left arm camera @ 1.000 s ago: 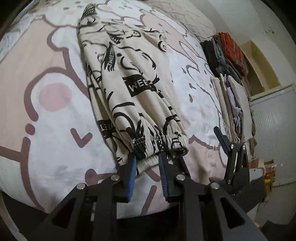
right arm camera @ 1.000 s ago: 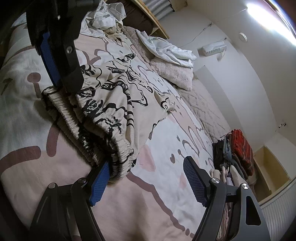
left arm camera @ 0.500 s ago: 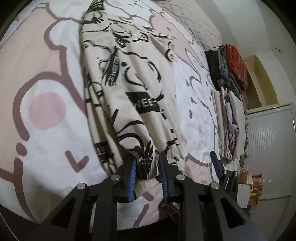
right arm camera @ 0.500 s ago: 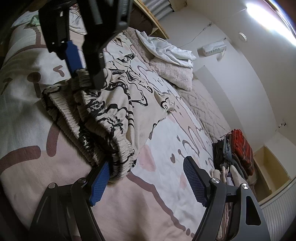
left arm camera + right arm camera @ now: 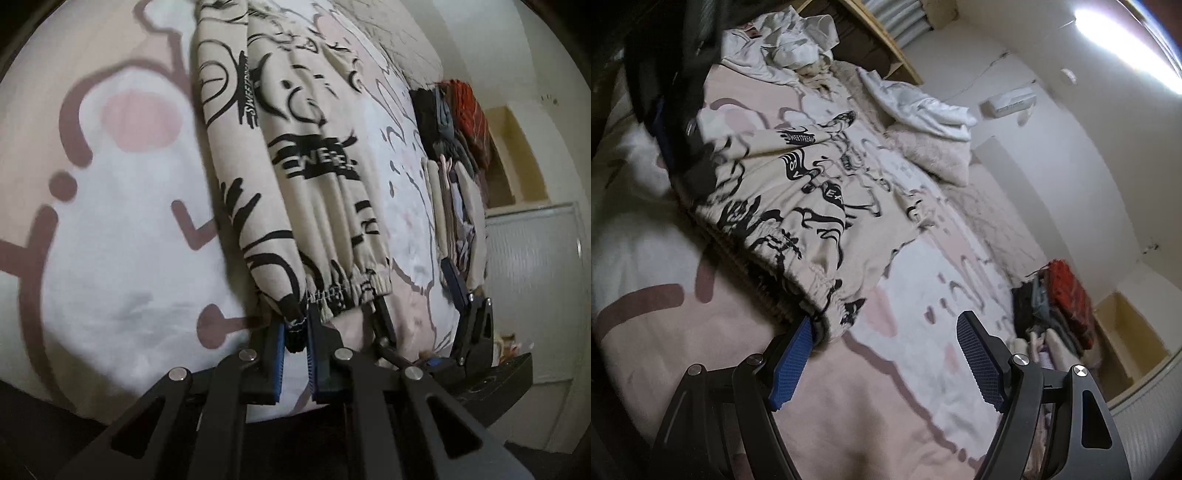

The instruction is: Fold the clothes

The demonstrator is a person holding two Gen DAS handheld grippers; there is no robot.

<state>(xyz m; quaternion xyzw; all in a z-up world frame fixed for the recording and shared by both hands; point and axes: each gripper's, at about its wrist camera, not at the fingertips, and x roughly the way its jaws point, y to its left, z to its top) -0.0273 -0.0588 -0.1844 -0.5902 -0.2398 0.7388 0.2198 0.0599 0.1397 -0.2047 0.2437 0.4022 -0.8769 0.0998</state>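
Note:
A beige sweatshirt with black print [image 5: 295, 155] lies lengthwise on the bed, its elastic hem toward me. My left gripper [image 5: 295, 343] is shut on the hem and holds it lifted a little off the bedsheet. In the right wrist view the sweatshirt [image 5: 820, 206] is spread on the sheet, and the left gripper [image 5: 670, 122] shows at its far hem corner. My right gripper [image 5: 886, 343] is open, its left pad touching the near hem corner, nothing between the fingers. The right gripper [image 5: 417, 295] also shows at the right in the left wrist view.
The bed has a pink-and-white cartoon sheet [image 5: 110, 229]. A stack of folded clothes [image 5: 454, 155] sits at the bed's far right edge, also in the right wrist view [image 5: 1056, 306]. White crumpled clothes [image 5: 783, 55] and a pillow [image 5: 934, 155] lie by the headboard.
My left gripper has closed on the hem and pulled it up and toward me, stretching the cloth. The right gripper stays open by the other hem corner.

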